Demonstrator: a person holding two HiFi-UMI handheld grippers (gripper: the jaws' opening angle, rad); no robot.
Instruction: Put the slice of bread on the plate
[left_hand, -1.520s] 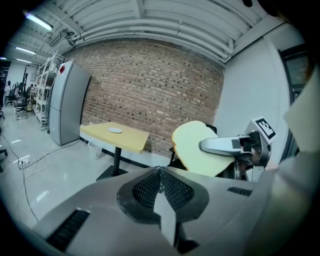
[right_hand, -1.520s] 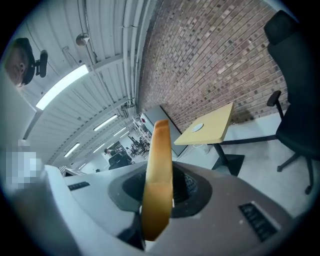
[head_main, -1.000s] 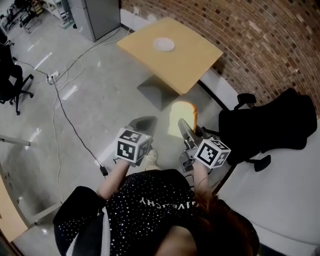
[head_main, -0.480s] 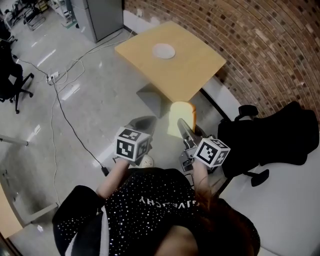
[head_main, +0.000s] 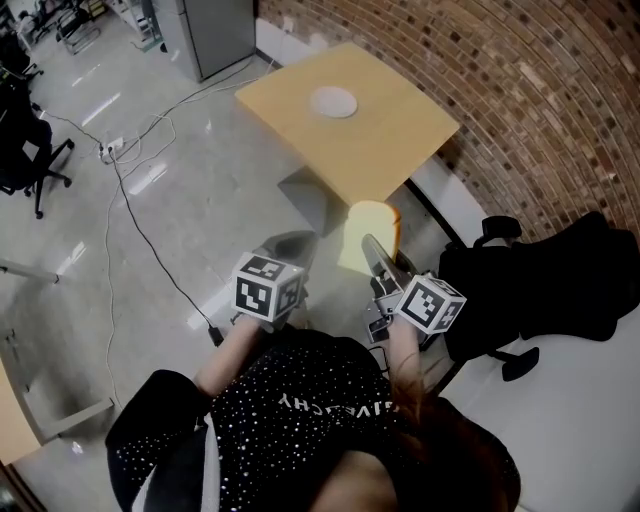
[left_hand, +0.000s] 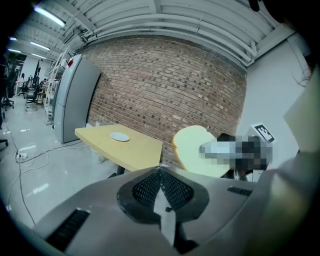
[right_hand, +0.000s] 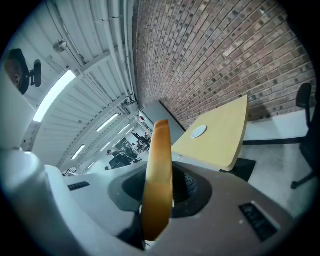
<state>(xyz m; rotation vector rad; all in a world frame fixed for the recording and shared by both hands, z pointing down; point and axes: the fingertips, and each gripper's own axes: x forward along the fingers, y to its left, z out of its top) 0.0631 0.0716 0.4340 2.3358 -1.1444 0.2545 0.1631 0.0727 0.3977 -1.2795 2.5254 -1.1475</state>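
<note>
A slice of bread (head_main: 368, 232) stands upright, on edge, in my right gripper (head_main: 373, 248), which is shut on its lower part. In the right gripper view the bread (right_hand: 157, 170) shows edge-on, crust outward, between the jaws of the right gripper (right_hand: 158, 200). My left gripper (head_main: 290, 244) hangs beside it on the left, shut and holding nothing, as the left gripper view (left_hand: 160, 169) confirms. The small white plate (head_main: 333, 101) lies on the yellow table (head_main: 390, 140) ahead, well beyond both grippers and over bare floor. That plate (right_hand: 198, 131) has nothing on it.
A black office chair (head_main: 545, 270) stands close on the right, against the brick wall (head_main: 540, 90). The table's grey pedestal base (head_main: 305, 188) sits just ahead. Cables (head_main: 140, 215) and a power strip (head_main: 108, 150) lie on the floor at left, and a grey cabinet (head_main: 210, 30) stands beyond.
Both grippers have come a little closer to the table, the bread still held upright in the right one. The jaws of both look unchanged.
</note>
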